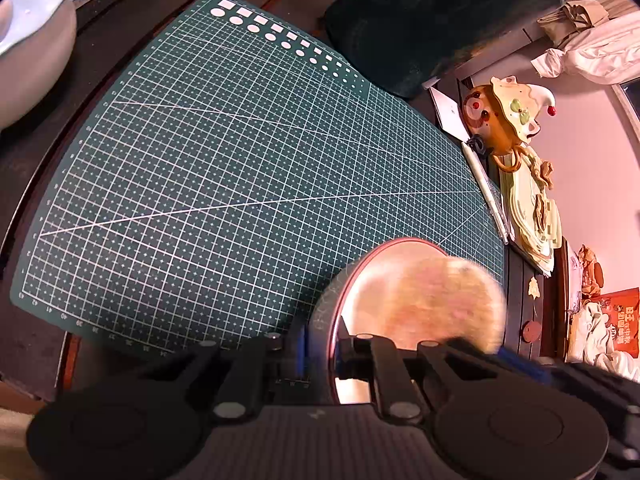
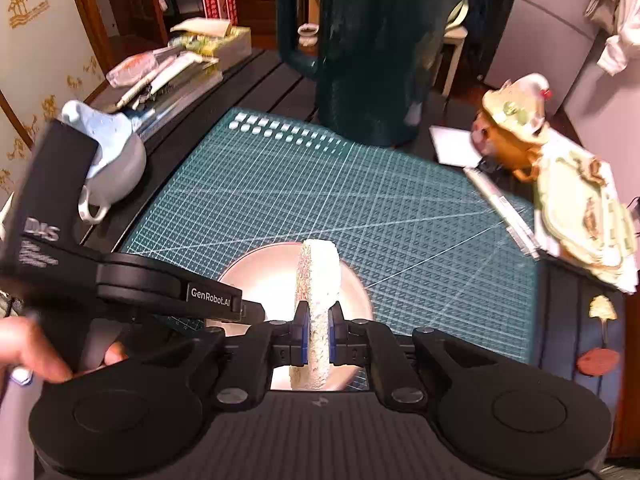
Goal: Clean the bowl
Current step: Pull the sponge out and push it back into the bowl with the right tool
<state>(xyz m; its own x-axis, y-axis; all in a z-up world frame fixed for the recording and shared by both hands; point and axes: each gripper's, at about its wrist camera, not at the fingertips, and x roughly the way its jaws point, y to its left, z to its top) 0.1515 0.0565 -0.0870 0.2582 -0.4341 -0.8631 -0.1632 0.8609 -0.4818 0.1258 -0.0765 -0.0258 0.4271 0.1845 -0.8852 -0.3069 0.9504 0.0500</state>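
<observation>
My left gripper (image 1: pixel 322 354) is clamped on the near rim of the shallow round metal bowl (image 1: pixel 372 292), which sits on the green gridded cutting mat (image 1: pixel 240 168) just ahead. My right gripper (image 2: pixel 319 334) pinches the pale round sponge (image 2: pixel 318 280) upright, inside the bowl.

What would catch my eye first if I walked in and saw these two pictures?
Probably the big green cutting mat with its white grid, covering the middle of the dark table. At its near edge sits a shiny metal bowl, with a round sponge held upright over it in the right gripper while the left gripper pinches the bowl's rim. Behind the mat stands a tall dark green jug.
</observation>
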